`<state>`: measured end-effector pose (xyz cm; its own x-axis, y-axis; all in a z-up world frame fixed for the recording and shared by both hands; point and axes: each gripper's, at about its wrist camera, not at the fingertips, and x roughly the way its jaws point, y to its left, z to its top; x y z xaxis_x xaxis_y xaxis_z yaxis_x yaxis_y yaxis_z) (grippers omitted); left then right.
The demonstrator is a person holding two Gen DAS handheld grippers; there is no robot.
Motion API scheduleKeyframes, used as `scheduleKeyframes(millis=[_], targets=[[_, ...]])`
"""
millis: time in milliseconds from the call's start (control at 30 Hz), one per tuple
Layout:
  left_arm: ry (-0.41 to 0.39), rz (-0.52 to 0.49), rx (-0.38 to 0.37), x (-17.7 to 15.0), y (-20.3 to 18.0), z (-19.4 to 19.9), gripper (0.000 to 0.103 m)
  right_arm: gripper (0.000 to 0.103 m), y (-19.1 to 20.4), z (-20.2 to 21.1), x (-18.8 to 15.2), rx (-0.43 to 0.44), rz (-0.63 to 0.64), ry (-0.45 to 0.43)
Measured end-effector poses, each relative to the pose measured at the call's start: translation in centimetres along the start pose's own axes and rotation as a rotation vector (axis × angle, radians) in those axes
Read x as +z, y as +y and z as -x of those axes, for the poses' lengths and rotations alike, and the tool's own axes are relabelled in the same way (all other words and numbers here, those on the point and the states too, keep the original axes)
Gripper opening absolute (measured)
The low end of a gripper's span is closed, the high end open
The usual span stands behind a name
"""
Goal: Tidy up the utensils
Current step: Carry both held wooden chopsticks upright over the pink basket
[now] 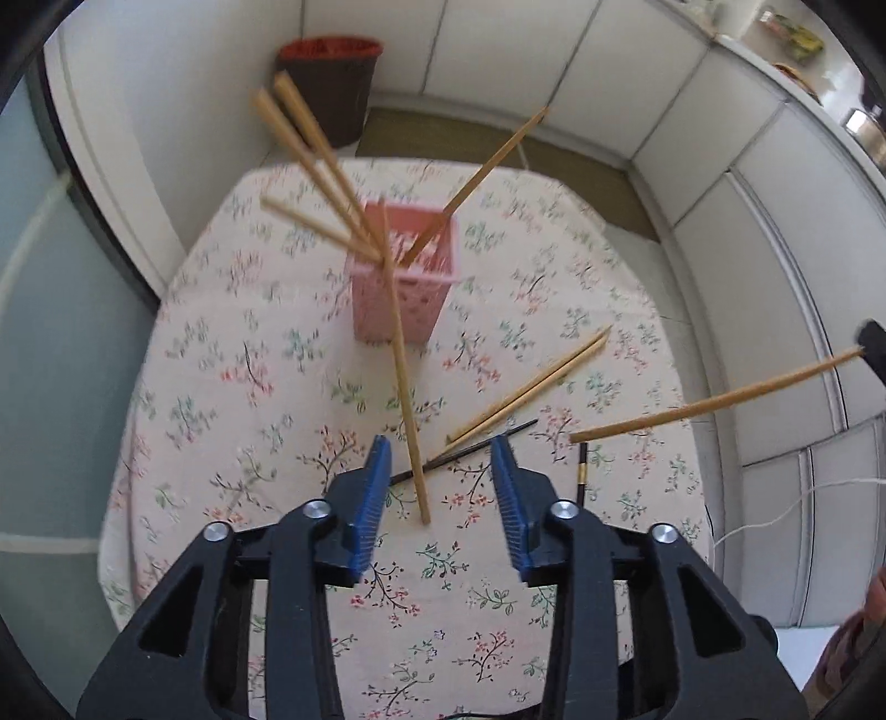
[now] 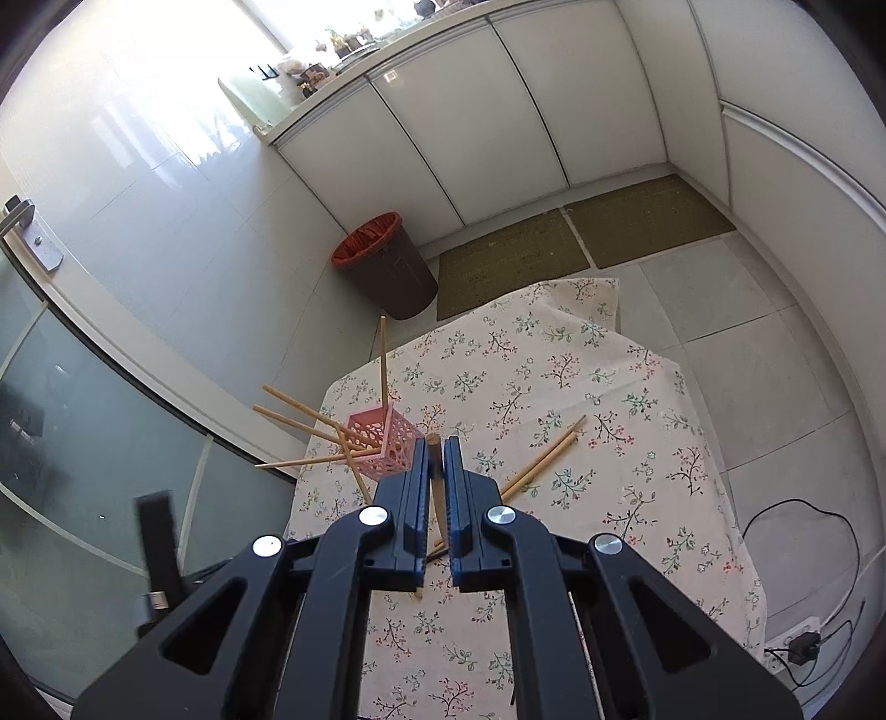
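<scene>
Left gripper [image 1: 441, 465]: jaws apart, released, wooden chopstick [image 1: 407, 399] loose between | right gripper [image 2: 437, 459]: clenched on second wooden chopstick [image 2: 433, 451], near pink perforated plastic basket [image 2: 382, 443].

A home kitchen: white cabinets [image 2: 498, 127], cluttered countertop [image 2: 332, 50], bin [image 2: 387, 266], floral tablecloth [image 2: 609, 415].

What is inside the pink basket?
Wooden chopsticks stand inside the pink basket, leaning out over its rim in different directions. Their lower ends and the basket's bottom are hidden by its walls. One more chopstick leans against the basket's outside.
</scene>
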<state>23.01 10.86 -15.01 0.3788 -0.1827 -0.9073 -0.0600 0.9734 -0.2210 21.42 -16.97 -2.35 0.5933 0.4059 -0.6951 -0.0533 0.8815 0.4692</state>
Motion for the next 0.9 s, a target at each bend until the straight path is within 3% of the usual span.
scheduleKeyframes(millis=[133, 400, 467, 500, 533, 600, 800, 900], targets=[[0.015, 0.103, 0.015, 0.1, 1.4, -4.9, 0.041, 0.005, -1.3, -1.0, -0.4, -0.017, -0.017, 0.025], [-0.053, 0.175, 0.088, 3.7, 2.1, -7.6, 0.041, 0.006, -2.4, -2.2, -0.6, -0.029, -0.034, 0.057], [-0.056, 0.166, 0.079, 4.0, 2.0, -8.0, 0.034, 0.006, -2.5, -2.3, -0.6, -0.029, -0.033, 0.061], [-0.07, 0.155, 0.064, 4.0, 1.9, -7.8, 0.014, 0.006, -2.5, -2.3, -0.6, -0.029, -0.033, 0.062], [-0.098, 0.144, 0.062, 3.8, 1.6, -7.3, 0.006, 0.006, -2.6, -2.3, -0.6, -0.028, -0.035, 0.061], [-0.188, 0.117, 0.054, 3.1, 0.9, -5.0, 0.006, 0.006, -2.6, -2.1, -0.5, -0.023, -0.042, 0.061], [-0.35, 0.014, -0.046, 1.0, -1.1, 3.7, 0.006, 0.006, -1.9, -0.8, -0.1, 0.015, -0.042, 0.04], [-0.415, -0.039, -0.028, 0.4, -2.4, 6.8, 0.006, 0.006, -1.2, 0.0, 0.2, 0.035, -0.039, 0.024]])
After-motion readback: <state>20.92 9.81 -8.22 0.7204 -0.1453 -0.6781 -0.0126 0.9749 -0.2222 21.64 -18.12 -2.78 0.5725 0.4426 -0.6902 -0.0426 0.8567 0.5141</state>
